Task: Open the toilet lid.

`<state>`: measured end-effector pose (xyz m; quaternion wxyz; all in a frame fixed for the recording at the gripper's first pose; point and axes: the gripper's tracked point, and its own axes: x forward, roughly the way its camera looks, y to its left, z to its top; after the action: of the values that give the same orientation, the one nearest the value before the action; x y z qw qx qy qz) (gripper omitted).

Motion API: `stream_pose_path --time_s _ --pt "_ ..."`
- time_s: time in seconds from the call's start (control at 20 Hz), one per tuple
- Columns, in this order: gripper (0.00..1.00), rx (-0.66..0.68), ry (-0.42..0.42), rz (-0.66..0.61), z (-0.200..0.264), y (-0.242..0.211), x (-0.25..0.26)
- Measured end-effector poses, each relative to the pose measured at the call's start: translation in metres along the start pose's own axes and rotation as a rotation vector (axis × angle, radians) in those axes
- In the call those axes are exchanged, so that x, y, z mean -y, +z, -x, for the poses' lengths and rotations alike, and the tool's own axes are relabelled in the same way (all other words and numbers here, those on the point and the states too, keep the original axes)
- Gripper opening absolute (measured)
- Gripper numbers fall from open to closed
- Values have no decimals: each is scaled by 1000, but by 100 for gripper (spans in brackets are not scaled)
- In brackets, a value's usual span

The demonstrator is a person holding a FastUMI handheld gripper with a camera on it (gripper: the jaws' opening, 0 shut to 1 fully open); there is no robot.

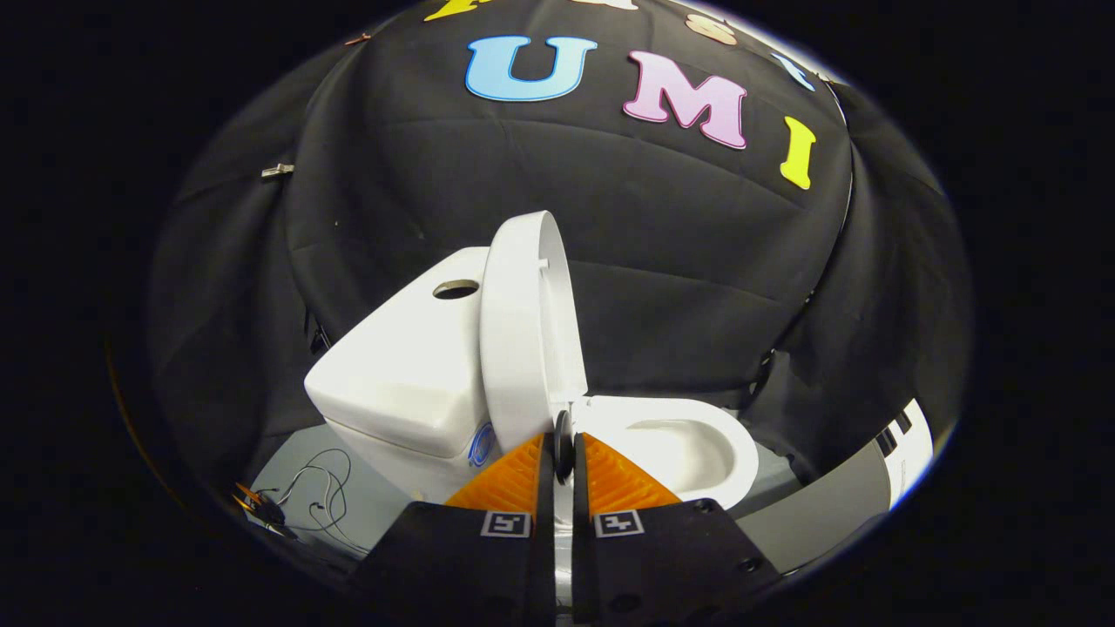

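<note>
A white toilet stands ahead of me on a grey floor. Its lid (521, 331) is raised and stands upright, leaning back towards the tank (405, 374). To the right of the lid the bowl (688, 448) lies uncovered, its rim in full sight. My gripper (564, 453) sits low in front of the lid's base, where lid and bowl meet. Its two fingers are drawn together with only a thin slit between them. I see nothing held between them.
The tank top has a round hole (456, 289). Thin wires (309, 496) lie on the floor to the left of the toilet. A grey and white panel (836, 505) slopes along the floor on the right. Black cloth hangs behind.
</note>
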<state>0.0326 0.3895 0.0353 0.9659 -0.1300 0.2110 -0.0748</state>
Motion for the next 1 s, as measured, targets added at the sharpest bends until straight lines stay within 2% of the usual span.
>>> stream_pose_path --time_s 0.35,0.4,0.45,0.5,0.6,1.0 --pt "27 14 31 -6 3 9 -1" --pt "35 16 60 -10 4 10 -6" --pt "39 16 86 -14 6 10 -11" --pt "59 16 112 -15 8 10 -16" --pt "99 18 105 -12 9 12 -10" --pt "99 80 208 -27 40 33 -14"
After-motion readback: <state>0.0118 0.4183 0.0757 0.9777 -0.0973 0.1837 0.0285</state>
